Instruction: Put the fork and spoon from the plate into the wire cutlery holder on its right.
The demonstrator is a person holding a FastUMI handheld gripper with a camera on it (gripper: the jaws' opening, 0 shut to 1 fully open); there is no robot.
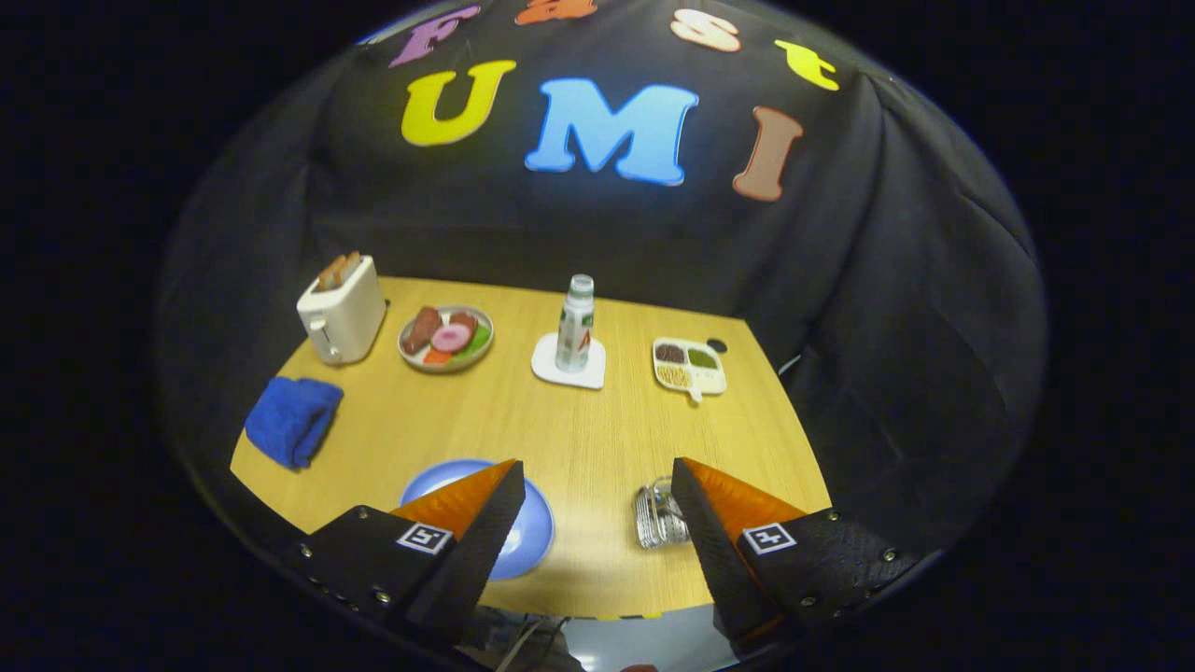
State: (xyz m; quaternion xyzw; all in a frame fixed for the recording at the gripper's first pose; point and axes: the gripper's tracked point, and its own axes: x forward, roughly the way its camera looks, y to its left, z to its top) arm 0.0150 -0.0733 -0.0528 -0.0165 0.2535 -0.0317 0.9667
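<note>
Hovering above the near edge of the wooden table, the gripper is held with its fingers spread wide and nothing between them. The blue plate is partly hidden behind the left finger, and the wire cutlery holder is seen just beside the right finger, on the plate's right. On the part of the plate that can be seen, no fork or spoon can be made out; whether they lie under the finger or already stand in the holder cannot be told, as the holder is small and half covered. How much of the task is done therefore cannot be judged with confidence. Farther off, a toaster, a blue cloth, a dish of food, a bottle on a white coaster and a divided tray are set well apart from the gripper.
</note>
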